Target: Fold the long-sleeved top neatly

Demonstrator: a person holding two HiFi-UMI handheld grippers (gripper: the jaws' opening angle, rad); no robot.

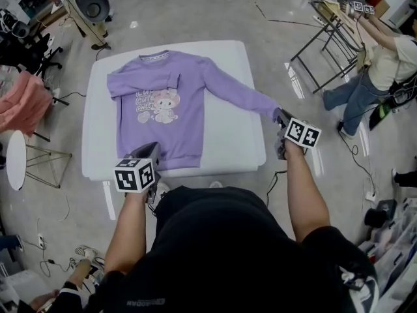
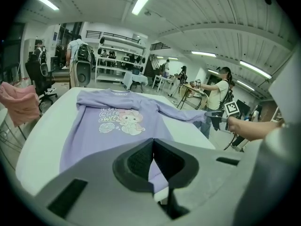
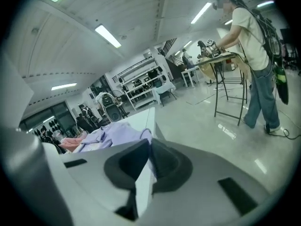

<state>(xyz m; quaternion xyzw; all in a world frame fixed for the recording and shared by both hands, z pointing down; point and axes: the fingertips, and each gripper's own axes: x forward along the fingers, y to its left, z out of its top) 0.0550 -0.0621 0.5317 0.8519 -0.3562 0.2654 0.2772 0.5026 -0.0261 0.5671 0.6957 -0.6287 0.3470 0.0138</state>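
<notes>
your right forearm (image 1: 305, 194) reached out past the right edge of the tabletop (image 1: 241, 150). right tongs (image 1: 279, 115) sat off that edge, clamped on the cuff (image 1: 268, 108); lavender cloth showed between the pads in the right gripper view (image 3: 149, 160). long-sleeved top (image 1: 166, 113) lay face up and flat, collar away from you, all of it to the left of those tongs. the held sleeve (image 1: 238, 93) ran in a straight slant from the shoulder down to the cuff. the other sleeve (image 1: 140, 83) lay folded across the chest. judged: your right hand was the one placed to carry the cuff leftward over the body. left tongs (image 1: 150, 149) were at the hem (image 1: 186, 162), closed pad to pad (image 2: 151, 155); whether they pinched cloth could not be told.
</notes>
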